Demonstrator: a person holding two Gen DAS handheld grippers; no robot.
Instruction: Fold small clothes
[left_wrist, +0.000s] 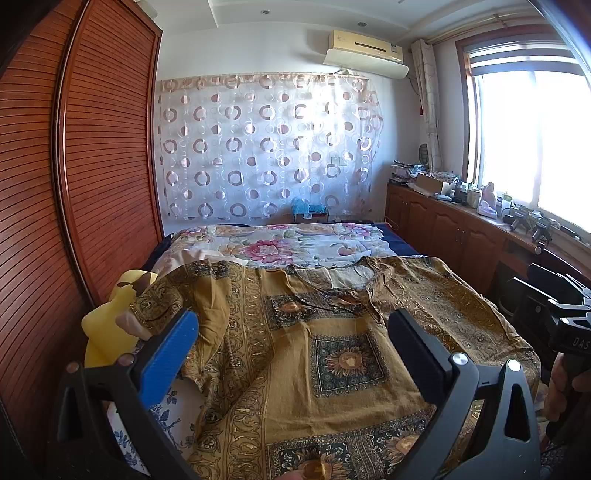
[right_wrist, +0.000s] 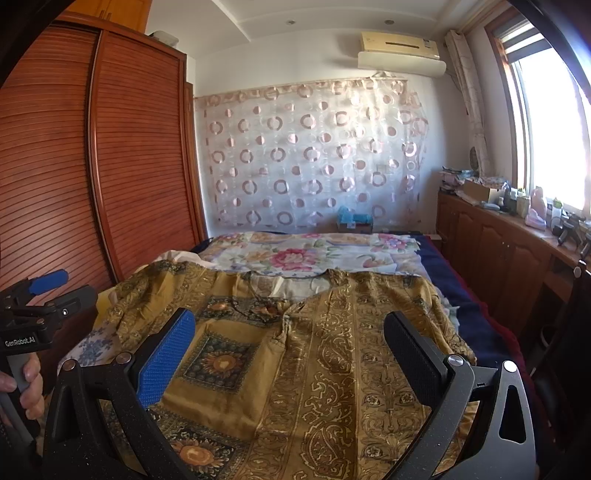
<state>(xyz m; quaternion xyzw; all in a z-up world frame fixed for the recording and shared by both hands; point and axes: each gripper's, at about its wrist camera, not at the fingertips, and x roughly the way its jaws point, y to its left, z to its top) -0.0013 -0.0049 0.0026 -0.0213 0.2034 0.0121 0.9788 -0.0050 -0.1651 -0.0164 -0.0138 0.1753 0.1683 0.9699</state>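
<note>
Currently one garment, mustard with sunflower panels, lies spread on the bed, filling the frame's lower half. Two grippers: left gripper and right gripper hover above it, jaws apart, holding nothing. Its left edge is rumpled; floral bedding lies bare beyond the neckline.

A home bedroom was shown — a bed spread with a floral sheet, flanked by a louvred wooden wardrobe. A circle-patterned curtain was hung on the far wall beneath an air conditioner, and low wooden cabinets — cluttered with household items — were set under a bright window.
</note>
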